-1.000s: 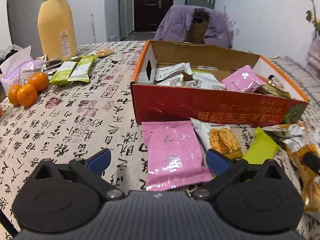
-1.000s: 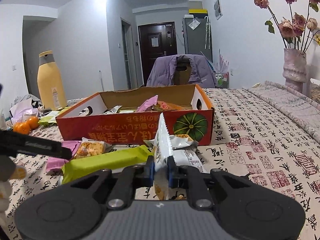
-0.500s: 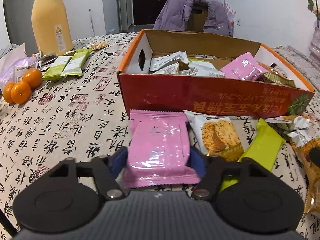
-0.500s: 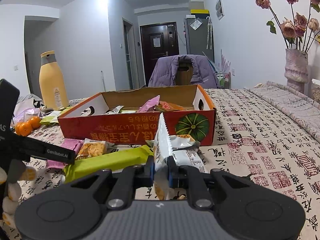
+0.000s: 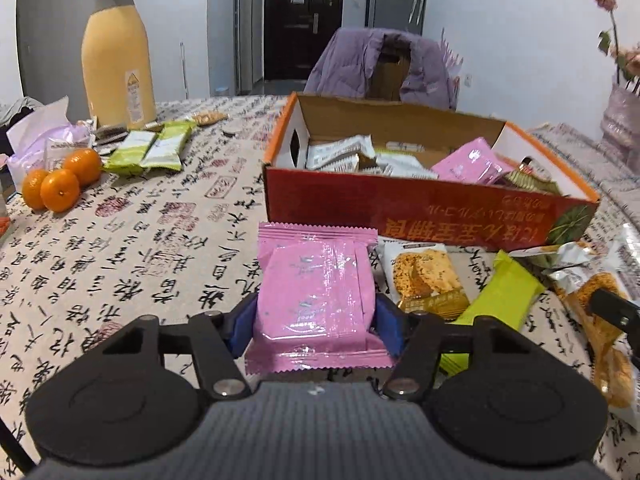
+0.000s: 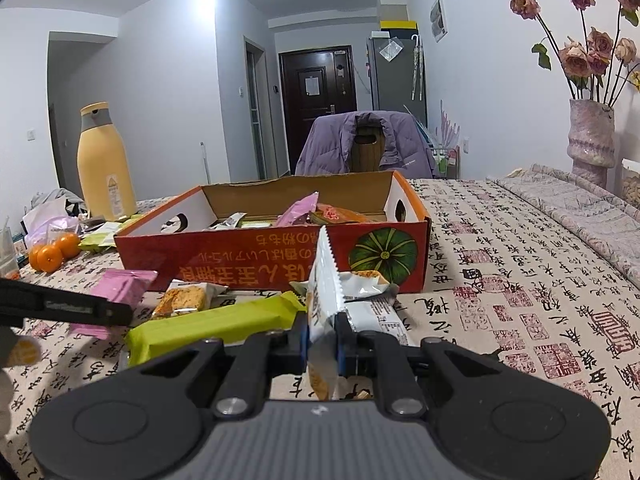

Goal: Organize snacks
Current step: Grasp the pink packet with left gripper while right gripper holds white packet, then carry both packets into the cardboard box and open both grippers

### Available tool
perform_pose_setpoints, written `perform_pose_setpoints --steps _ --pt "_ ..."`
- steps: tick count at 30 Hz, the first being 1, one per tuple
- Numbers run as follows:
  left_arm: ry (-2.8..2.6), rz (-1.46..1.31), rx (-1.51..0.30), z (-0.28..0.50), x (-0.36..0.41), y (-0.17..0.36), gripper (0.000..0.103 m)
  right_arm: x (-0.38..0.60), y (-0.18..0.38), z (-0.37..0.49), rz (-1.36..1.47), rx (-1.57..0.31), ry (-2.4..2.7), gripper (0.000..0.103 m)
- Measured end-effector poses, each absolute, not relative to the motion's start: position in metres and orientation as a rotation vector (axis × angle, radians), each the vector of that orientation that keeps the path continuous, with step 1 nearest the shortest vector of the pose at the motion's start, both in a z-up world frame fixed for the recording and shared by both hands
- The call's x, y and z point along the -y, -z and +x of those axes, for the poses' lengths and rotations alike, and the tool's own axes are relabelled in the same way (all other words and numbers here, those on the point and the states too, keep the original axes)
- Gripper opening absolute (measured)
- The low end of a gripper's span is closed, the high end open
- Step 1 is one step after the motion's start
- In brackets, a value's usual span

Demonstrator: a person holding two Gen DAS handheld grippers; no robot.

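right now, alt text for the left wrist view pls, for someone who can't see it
The left gripper grips a pink snack packet by its sides, in front of an open orange cardboard box partly filled with snacks. More packets lie right of it on a calligraphy-print tablecloth, with tangerines and a yellow bottle far left.

The pink snack packet (image 5: 316, 296) is glossy plastic film, creased and catching glare. The left hand-held gripper (image 5: 316, 320) is matt black plastic with a ribbed grey body and bright metal screws. The snack box (image 5: 424, 208) is cardboard, printed red outside, raw brown inside. Printed cloth covers the tabletop (image 5: 132, 248). The white packet (image 6: 326, 300) looks matt.
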State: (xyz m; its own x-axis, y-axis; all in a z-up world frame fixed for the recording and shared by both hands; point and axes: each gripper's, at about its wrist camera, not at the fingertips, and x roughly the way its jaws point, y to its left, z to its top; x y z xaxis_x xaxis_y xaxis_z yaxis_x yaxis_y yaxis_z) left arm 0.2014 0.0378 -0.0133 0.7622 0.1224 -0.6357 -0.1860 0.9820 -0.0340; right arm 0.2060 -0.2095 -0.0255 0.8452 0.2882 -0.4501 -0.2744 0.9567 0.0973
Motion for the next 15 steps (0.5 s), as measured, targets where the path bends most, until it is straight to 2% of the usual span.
perform_pose_setpoints --steps 15 --pt "-0.056 -0.101 -0.515 0.177 -0.024 -0.030 0.062 0.199 0.014 0.196 -0.016 -0.419 -0.296 0.013"
